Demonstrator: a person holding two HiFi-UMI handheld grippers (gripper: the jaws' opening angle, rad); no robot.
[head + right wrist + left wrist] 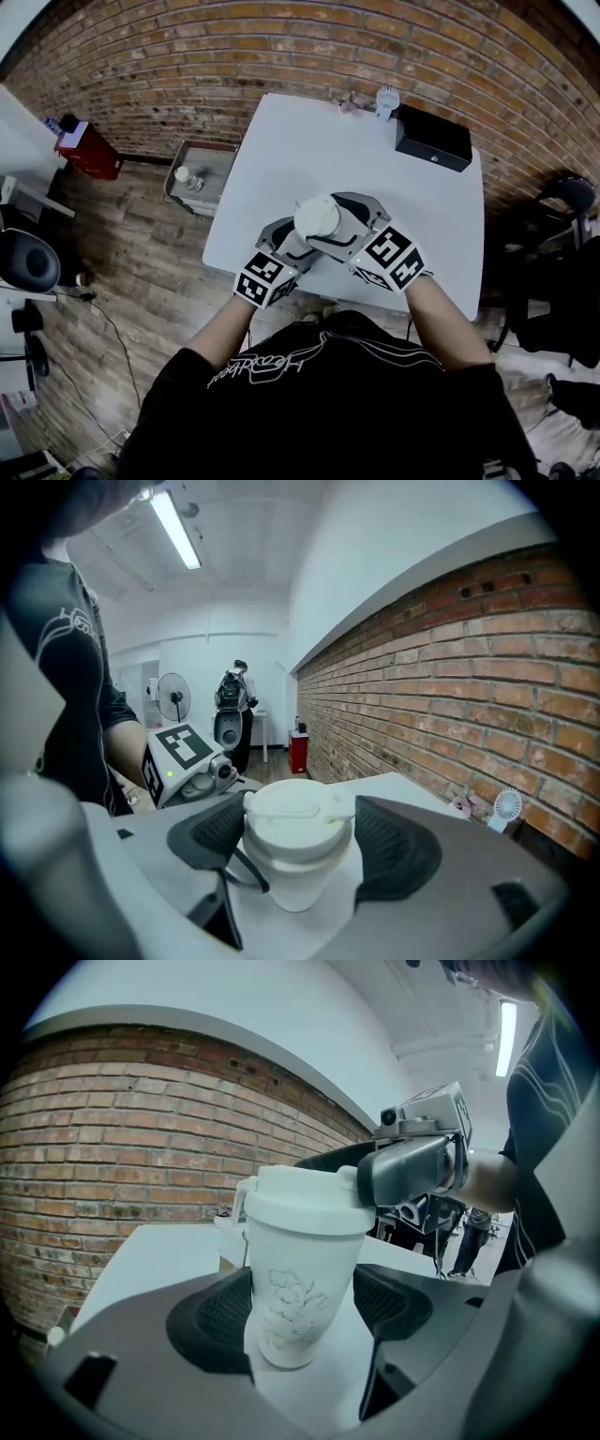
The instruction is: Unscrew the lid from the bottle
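Observation:
A white bottle (298,1288) with a faint flower drawing stands upright on the white table (281,159), near its front edge. Its white lid (295,819) with a flip tab sits on top. My left gripper (300,1314) is shut on the bottle's body, one ribbed pad against each side. My right gripper (302,844) reaches in from the right at lid height, and its pads rest against both sides of the lid. In the head view the two grippers (298,240) (343,225) meet around the lid (317,217), which hides the body below.
A black box (433,137) and a small white fan (387,98) stand at the table's far edge by the brick wall. On the floor to the left are a grey crate (212,157) and a red cabinet (89,150). A dark chair (562,202) stands at the right.

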